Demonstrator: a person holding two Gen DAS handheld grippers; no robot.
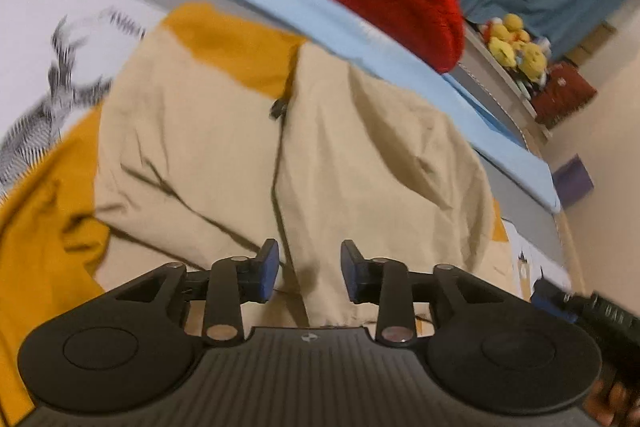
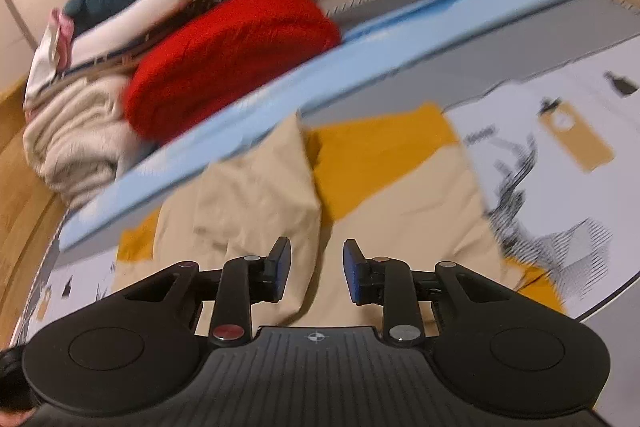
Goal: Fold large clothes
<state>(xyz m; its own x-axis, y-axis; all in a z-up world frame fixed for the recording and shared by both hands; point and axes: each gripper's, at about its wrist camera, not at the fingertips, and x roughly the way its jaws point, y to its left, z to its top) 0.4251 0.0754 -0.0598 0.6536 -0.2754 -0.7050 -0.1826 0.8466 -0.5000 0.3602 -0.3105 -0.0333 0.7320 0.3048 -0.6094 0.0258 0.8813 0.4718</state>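
The jacket (image 1: 304,163), beige with a mustard lining, lies partly folded on the bed (image 1: 36,11) just ahead of me. Both my left tongs (image 1: 309,271) and right tongs (image 2: 317,270) are spread with nothing between them. If I pinch only the top layer, the fold could slide open on the slippery lining. I count one jacket, one red cushion (image 2: 228,51), one clothes pile (image 2: 76,135), two tongs.
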